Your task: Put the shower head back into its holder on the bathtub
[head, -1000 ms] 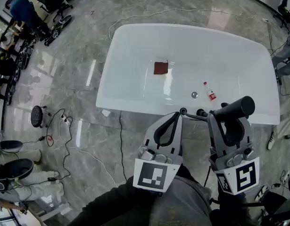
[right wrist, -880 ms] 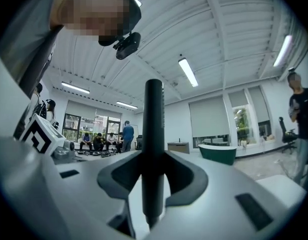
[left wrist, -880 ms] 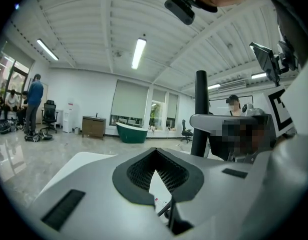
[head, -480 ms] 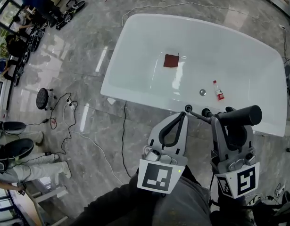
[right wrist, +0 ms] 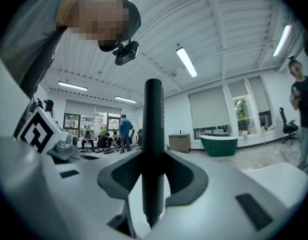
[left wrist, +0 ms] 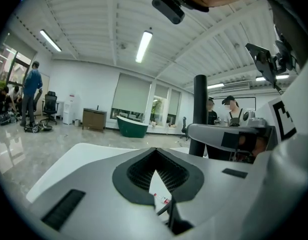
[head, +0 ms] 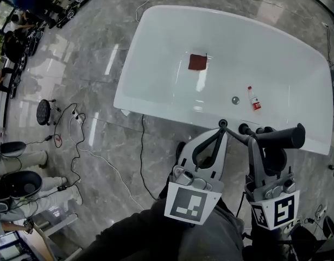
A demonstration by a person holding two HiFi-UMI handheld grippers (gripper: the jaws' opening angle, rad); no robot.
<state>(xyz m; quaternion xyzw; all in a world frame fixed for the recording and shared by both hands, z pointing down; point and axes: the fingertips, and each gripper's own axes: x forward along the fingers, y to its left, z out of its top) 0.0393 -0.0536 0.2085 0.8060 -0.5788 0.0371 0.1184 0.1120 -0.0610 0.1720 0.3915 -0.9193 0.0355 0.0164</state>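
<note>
So the shower head [head: 281, 137] is a black wand. It's lying crosswise in the right hand-held gripper [head: 269, 143], whose jaws are clamped on the stem. It sits just short of the bathtub [head: 156, 48], near the black fittings [head: 244, 128] on the rim at 12 o'clock.

My guess is it's rigid, fairly light and smooth, so it could twist in the grip. Holding mid-stem looks sensible, since that leaves the end free for the holder. I can't tell which fitting is the holder, though.

The left hand-held gripper [head: 220, 130] is closed with nothing in it.

The tub is glossy white and probably slippery. Inside are a red cloth [head: 197, 62] at 11 o'clock, and a drain [head: 235, 100] and small bottle [head: 253, 99] nearer 12.

The floor is polished grey stone, with cables [head: 74, 145] at 9 o'clock.
</note>
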